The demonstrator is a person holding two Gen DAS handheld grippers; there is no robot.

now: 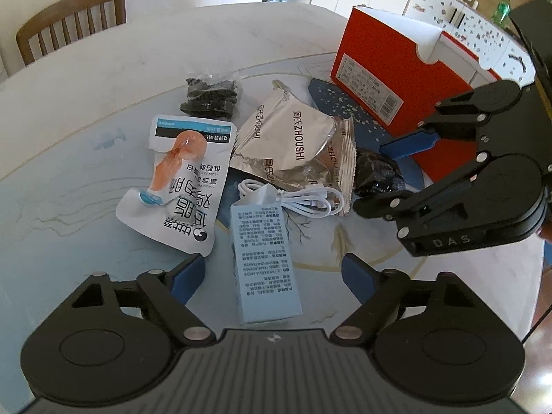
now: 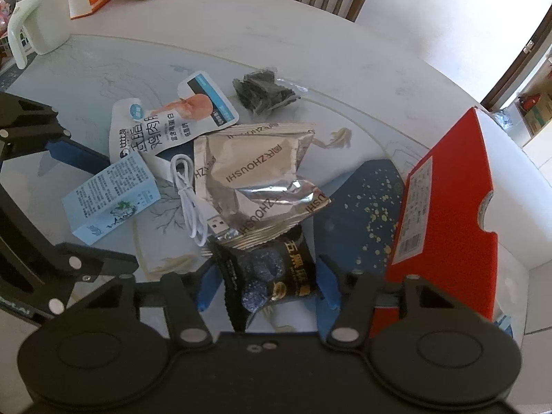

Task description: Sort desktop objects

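While I am watching both wrist views, my right tool (image 2: pixel 267 284) is sitting low over the desk (image 2: pixel 138 51) with its blue fingers (image 2: pixel 326 286) spread to either side of a black snack packet (image 2: pixel 272 276). The pads are standing just off the wrapper's edges, so I am reading the tool as apart, not clamped. In the left view the same right tool (image 1: pixel 379 176) is reaching in from the right edge, tilted downward, its fingers bracketing the dark packet (image 1: pixel 377 172) beside an orange box (image 1: pixel 396 79).

My left tool (image 1: pixel 272 279) is hovering level above the near side of the desk (image 1: pixel 69 189), fingers (image 1: pixel 186 279) wide apart and gripping nothing. A pale blue carton (image 1: pixel 264 258) is lying flat between them (touching neither, as far as I can tell).

Beyond it a white cable (image 1: pixel 303 198) is lying coiled, partly tucked under a pile of silver pouches (image 1: pixel 293 145). A white chicken-breast pouch (image 1: pixel 179 186) is lying to the left, and a clear bag of dark pieces (image 1: pixel 210 98) is sitting farther back. A dark blue speckled mat (image 2: pixel 358 207) is showing under the orange box (image 2: pixel 448 214).
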